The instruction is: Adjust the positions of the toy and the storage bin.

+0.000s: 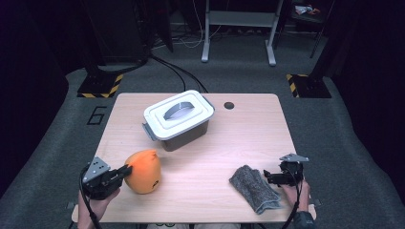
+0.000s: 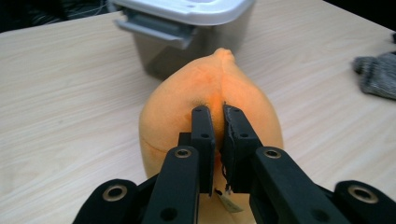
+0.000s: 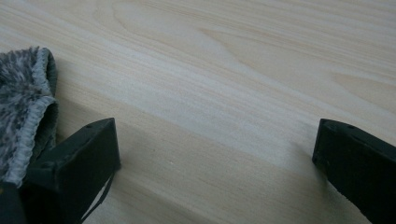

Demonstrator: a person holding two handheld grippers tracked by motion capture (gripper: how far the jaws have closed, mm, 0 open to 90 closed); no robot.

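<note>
An orange plush toy with a pointed tip lies on the wooden table at the front left. My left gripper comes in from its left side and is shut on a fold of its fabric. In the left gripper view the two jaws pinch the orange plush close together. A grey fuzzy cloth lies at the front right. My right gripper rests just to its right, open. In the right gripper view its jaws stand wide over bare wood, with the cloth beside one jaw.
A grey box with a white latched lid and handle stands at the middle back of the table, beyond the plush. A dark round hole sits near the far edge. Dark floor and stands surround the table.
</note>
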